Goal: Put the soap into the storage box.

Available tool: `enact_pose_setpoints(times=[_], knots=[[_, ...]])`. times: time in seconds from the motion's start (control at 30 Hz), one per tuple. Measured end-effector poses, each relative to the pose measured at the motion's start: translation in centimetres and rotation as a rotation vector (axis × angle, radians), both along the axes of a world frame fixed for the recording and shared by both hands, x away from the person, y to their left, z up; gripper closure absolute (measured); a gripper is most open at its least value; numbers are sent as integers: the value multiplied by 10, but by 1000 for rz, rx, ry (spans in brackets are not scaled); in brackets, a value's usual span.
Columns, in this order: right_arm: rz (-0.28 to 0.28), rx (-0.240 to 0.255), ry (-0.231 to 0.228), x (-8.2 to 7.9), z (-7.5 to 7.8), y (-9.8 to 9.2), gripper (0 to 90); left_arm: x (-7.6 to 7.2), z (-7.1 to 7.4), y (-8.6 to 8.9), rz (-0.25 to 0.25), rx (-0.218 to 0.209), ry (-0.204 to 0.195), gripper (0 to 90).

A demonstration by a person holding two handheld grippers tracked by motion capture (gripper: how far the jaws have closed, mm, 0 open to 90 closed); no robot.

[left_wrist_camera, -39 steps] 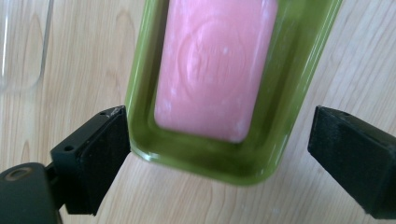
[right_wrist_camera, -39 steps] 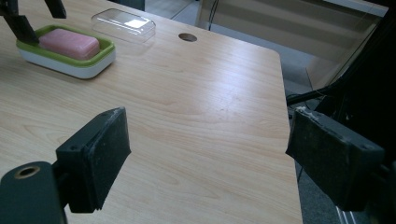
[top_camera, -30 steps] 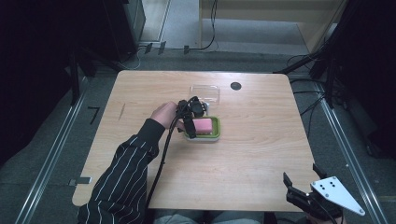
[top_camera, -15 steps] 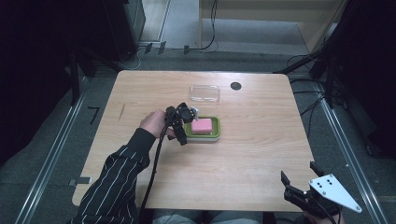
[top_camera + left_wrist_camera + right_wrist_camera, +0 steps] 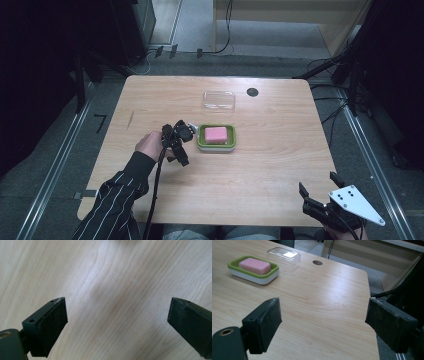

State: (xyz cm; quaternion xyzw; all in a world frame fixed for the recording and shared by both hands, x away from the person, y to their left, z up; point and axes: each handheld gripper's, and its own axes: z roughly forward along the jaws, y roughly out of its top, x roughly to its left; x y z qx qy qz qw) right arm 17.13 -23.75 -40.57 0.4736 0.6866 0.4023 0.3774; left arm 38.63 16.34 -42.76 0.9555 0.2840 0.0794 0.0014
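Note:
A pink soap bar (image 5: 216, 134) (image 5: 255, 265) lies in a green-rimmed white dish (image 5: 231, 145) (image 5: 254, 278) at the table's middle. Behind it rests a clear plastic lid (image 5: 218, 100) (image 5: 283, 255). My left gripper (image 5: 179, 145) sits just left of the dish, held by a hand in a striped sleeve; in the left gripper view (image 5: 117, 315) its jaws stand wide apart over bare wood with nothing between them. My right gripper (image 5: 320, 192) (image 5: 323, 322) hovers at the table's near right corner, open and empty.
A small round dark hole (image 5: 252, 92) (image 5: 317, 262) marks the tabletop behind and right of the lid. The wooden table (image 5: 280, 165) has a rounded right edge with dark floor and cables beyond it.
My left gripper has pulled back from over the soap dish toward the left and nearer the person, leaving the soap in the dish. The right gripper has barely moved.

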Motion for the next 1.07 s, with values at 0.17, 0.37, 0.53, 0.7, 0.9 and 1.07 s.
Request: enact_pose_setpoints(times=[0.17, 0.37, 0.53, 0.7, 0.9, 1.07], knots=[[4, 0, -2, 1, 0, 1, 136, -12, -4, 8, 32, 2, -9, 27], [9, 2, -2, 2, 0, 2, 136, -31, -10, 19, 66, 7, -15, 24], [11, 3, -6, 2, 0, 2, 136, -44, -15, 28, 89, 1, -27, 22], [11, 3, -6, 2, 0, 2, 136, -56, -19, 34, 110, -6, -43, 18], [10, 5, -6, 3, 0, 2, 136, -68, -24, 41, 123, -10, -34, 15], [15, 1, -6, 4, 0, 3, 136, -69, -27, 44, 117, -11, -25, 15]])
